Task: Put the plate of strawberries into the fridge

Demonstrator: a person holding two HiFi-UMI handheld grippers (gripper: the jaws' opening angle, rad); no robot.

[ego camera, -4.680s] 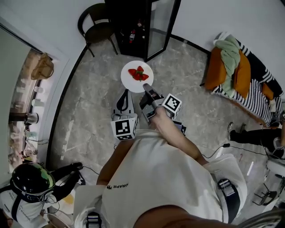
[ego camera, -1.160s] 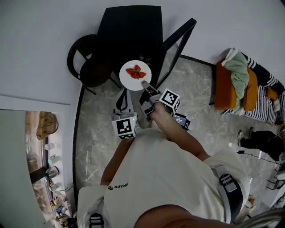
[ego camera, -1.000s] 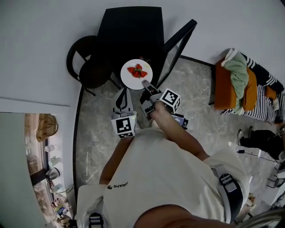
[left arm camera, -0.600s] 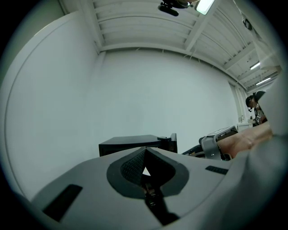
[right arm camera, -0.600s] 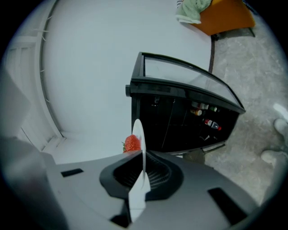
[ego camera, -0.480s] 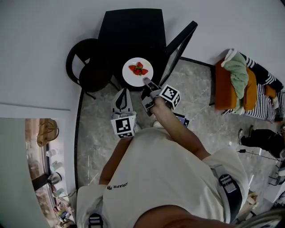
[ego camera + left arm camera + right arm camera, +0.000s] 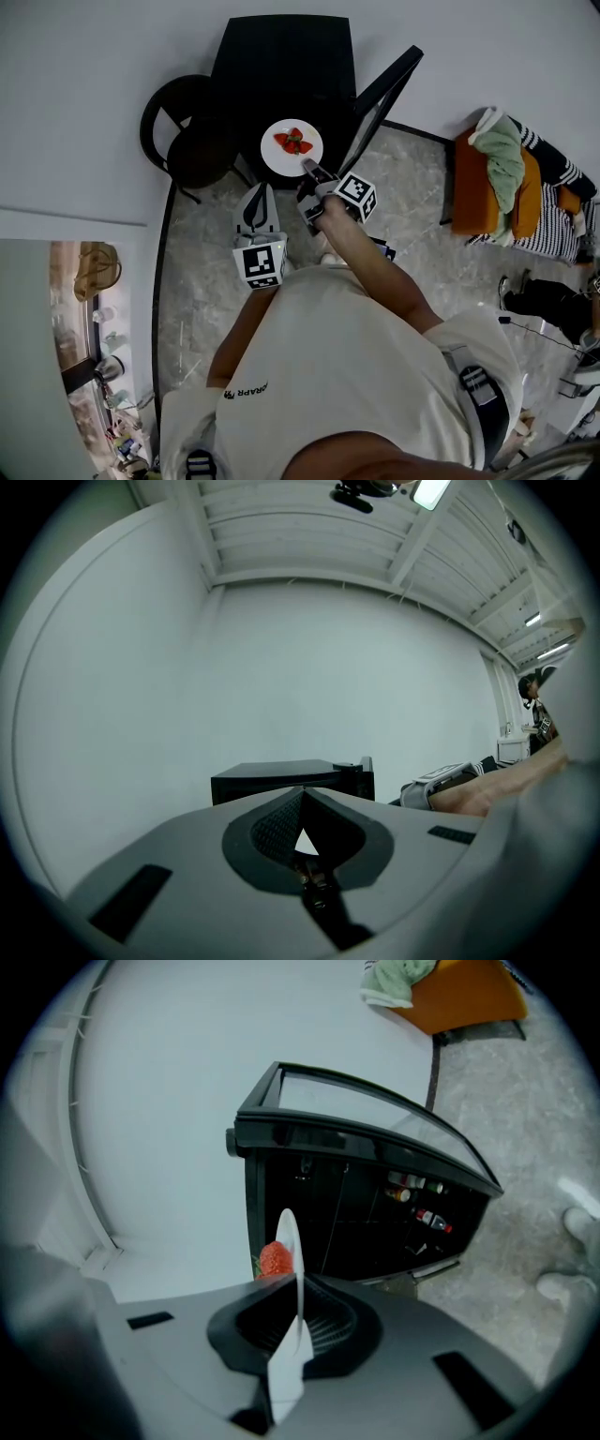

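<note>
**Q:** So where is the plate of strawberries?

**A:** It is in the right gripper (image 7: 307,167), whose jaws pinch the near rim of the white plate (image 7: 279,159). The strawberries (image 7: 293,142) lie on it just beyond the fingertips.

**Q:** And the fridge?

**A:** The low black fridge (image 7: 281,56) stands directly ahead of that gripper. Its glass door (image 7: 384,89) is swung open to the gripper's right, and bottles (image 7: 427,1213) show on a shelf inside. The plate is held out before the open front.

**Q:** What about the other hand?

**A:** The left gripper (image 7: 259,202) hangs beside the right one, short of the plate. Its jaws are pressed together on nothing and face the white wall above the fridge.
</note>
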